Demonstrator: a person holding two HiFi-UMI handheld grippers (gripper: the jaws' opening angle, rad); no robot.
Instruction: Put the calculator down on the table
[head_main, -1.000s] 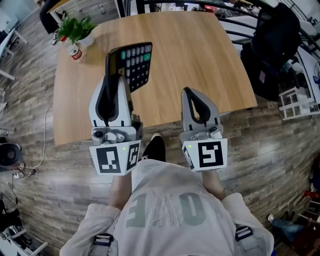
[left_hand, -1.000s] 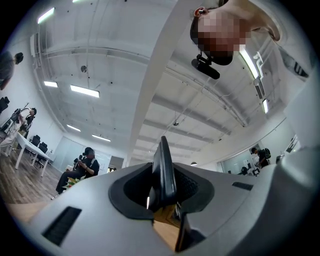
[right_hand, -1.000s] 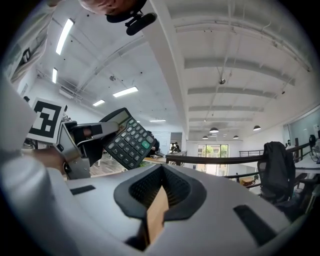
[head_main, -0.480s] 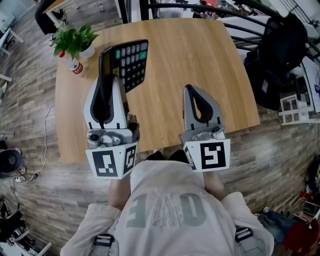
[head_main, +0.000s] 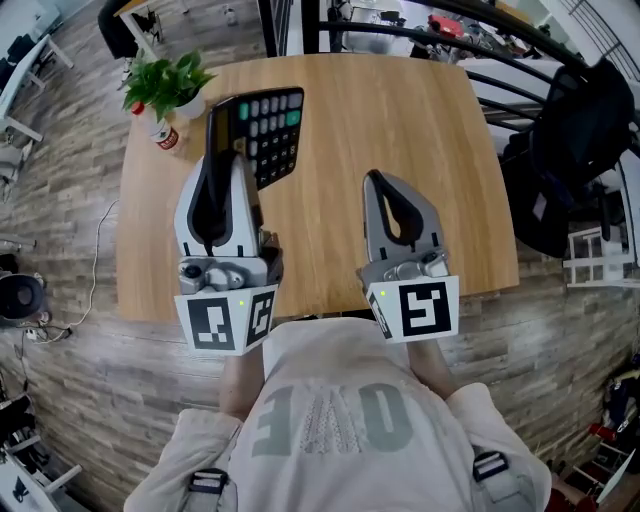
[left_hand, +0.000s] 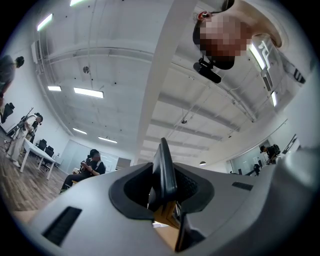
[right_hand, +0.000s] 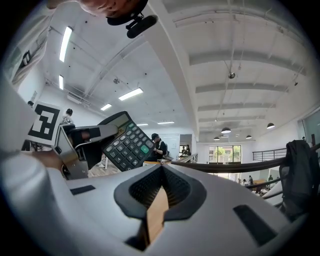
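A black calculator (head_main: 265, 132) with grey keys and one green key hangs tilted above the wooden table (head_main: 400, 110). My left gripper (head_main: 228, 152) is shut on its lower edge. In the left gripper view the calculator (left_hand: 164, 162) stands edge-on between the jaws of the left gripper (left_hand: 165, 196). My right gripper (head_main: 373, 180) hovers over the table's near half, shut, with nothing in it. From the right gripper view, the tips of the right gripper (right_hand: 161, 169) meet, and the calculator (right_hand: 127, 142) shows to the left with its keys facing this way.
A potted green plant (head_main: 170, 82) and a small red-labelled bottle (head_main: 165, 135) stand at the table's far left corner. A black chair with a dark bag (head_main: 575, 130) sits to the right of the table. Dark railings (head_main: 400, 15) run behind it.
Both grippers have moved forward from the table's near edge to over its top, and a little up. The calculator has stayed in the left gripper.
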